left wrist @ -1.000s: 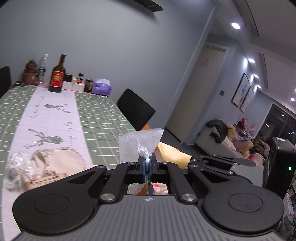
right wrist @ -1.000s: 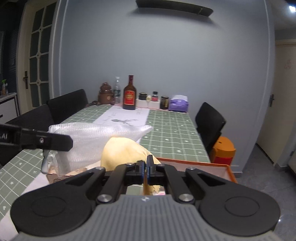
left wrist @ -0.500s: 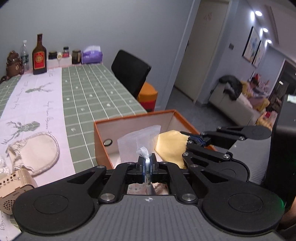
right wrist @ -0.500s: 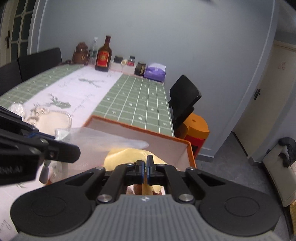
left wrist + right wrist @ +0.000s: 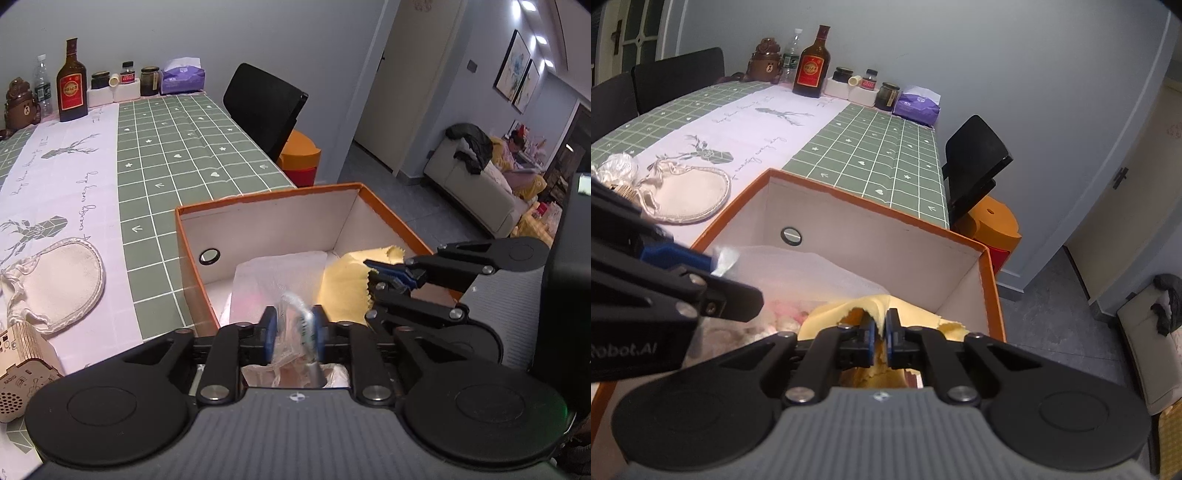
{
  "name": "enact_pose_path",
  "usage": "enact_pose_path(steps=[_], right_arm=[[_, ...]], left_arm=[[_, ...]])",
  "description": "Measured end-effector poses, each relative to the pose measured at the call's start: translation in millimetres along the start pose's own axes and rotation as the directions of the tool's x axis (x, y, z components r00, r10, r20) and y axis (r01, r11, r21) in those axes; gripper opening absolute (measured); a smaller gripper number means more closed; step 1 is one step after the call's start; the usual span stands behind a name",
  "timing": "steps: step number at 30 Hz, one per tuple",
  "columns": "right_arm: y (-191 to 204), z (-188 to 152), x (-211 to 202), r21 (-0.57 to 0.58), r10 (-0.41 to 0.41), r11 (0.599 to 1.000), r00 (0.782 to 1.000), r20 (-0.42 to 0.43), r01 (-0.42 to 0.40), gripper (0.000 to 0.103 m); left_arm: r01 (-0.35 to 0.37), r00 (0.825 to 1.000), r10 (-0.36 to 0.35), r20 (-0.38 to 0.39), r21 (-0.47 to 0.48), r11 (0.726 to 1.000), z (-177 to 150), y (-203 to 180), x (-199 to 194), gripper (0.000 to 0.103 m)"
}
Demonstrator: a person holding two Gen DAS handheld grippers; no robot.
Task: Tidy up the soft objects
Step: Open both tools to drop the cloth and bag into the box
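Note:
An orange box (image 5: 266, 197) with white inside walls stands at the table's near right; it also shows in the right wrist view (image 5: 871, 206). My left gripper (image 5: 293, 328) hangs over its near left part, jaws parted, with a clear plastic bag (image 5: 280, 277) loose between them. The bag also shows in the right wrist view (image 5: 812, 269). My right gripper (image 5: 881, 332) is just parted around a fold of yellow cloth (image 5: 871, 306) inside the box. The cloth (image 5: 343, 284) lies to the right of the bag.
A beige drawstring pouch (image 5: 55, 277) and a small wooden radio (image 5: 18, 373) lie left of the box. A crumpled bag (image 5: 618, 168) lies further left. A bottle (image 5: 72, 83), jars and a tissue pack (image 5: 183, 75) stand at the far end. A black chair (image 5: 264, 107) stands right.
Both grippers have come down into the orange box with the bag and the cloth. The left jaws have opened off the bag; the right jaws have parted slightly on the cloth.

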State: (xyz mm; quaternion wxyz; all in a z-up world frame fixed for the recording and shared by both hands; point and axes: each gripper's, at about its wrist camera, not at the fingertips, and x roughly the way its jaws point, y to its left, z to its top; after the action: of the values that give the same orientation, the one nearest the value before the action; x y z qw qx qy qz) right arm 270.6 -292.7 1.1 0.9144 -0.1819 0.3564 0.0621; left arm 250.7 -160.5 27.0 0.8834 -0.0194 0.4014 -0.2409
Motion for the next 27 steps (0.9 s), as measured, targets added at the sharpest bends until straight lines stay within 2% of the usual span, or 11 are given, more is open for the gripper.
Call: enact_pose_path(steps=[1, 3, 7, 9, 13, 15, 17, 22, 27], right_arm=[[2, 0, -1, -0.014, -0.009, 1.0, 1.0, -0.007, 0.009, 0.012], [4, 0, -6, -0.047, -0.022, 0.999, 1.0, -0.016, 0.021, 0.023], [7, 0, -16, -0.086, -0.04, 0.996, 0.998, -0.038, 0.036, 0.035], [8, 0, -22, -0.103, -0.054, 0.993, 0.997, -0.052, 0.048, 0.052], [7, -3, -43, -0.119, -0.082, 0.99, 0.995, -0.056, 0.074, 0.062], [8, -4, -56, -0.112, -0.094, 0.99, 0.995, -0.043, 0.088, 0.072], [9, -6, -71, -0.095, -0.108, 0.99, 0.994, -0.016, 0.106, 0.077], [30, -16, -114, -0.052, -0.115, 0.991, 0.989, 0.092, 0.121, 0.077], [69, -28, -152, -0.014, -0.058, 0.998, 0.966, 0.251, 0.063, 0.079]], left_arm=[[0.011, 1.0, -0.011, 0.005, -0.008, 1.0, 0, 1, -4, 0.047], [0.029, 0.999, -0.029, 0.015, -0.013, 0.999, 0, 3, -11, 0.058], [0.027, 0.999, -0.027, 0.024, -0.005, 1.0, -1, 4, -26, 0.061], [0.032, 0.999, -0.032, 0.035, -0.008, 0.999, -2, 6, -35, 0.063], [0.05, 0.995, -0.051, 0.082, 0.012, 0.999, -9, 7, -56, 0.068], [0.054, 0.991, -0.057, 0.121, 0.025, 0.998, -16, 7, -69, 0.07], [0.046, 0.985, -0.052, 0.164, 0.038, 0.998, -24, 9, -81, 0.071], [0.017, 0.966, -0.029, 0.256, 0.046, 0.999, -49, 18, -110, 0.071], [-0.067, 0.921, 0.063, 0.385, -0.004, 0.998, -80, 40, -142, 0.071]])
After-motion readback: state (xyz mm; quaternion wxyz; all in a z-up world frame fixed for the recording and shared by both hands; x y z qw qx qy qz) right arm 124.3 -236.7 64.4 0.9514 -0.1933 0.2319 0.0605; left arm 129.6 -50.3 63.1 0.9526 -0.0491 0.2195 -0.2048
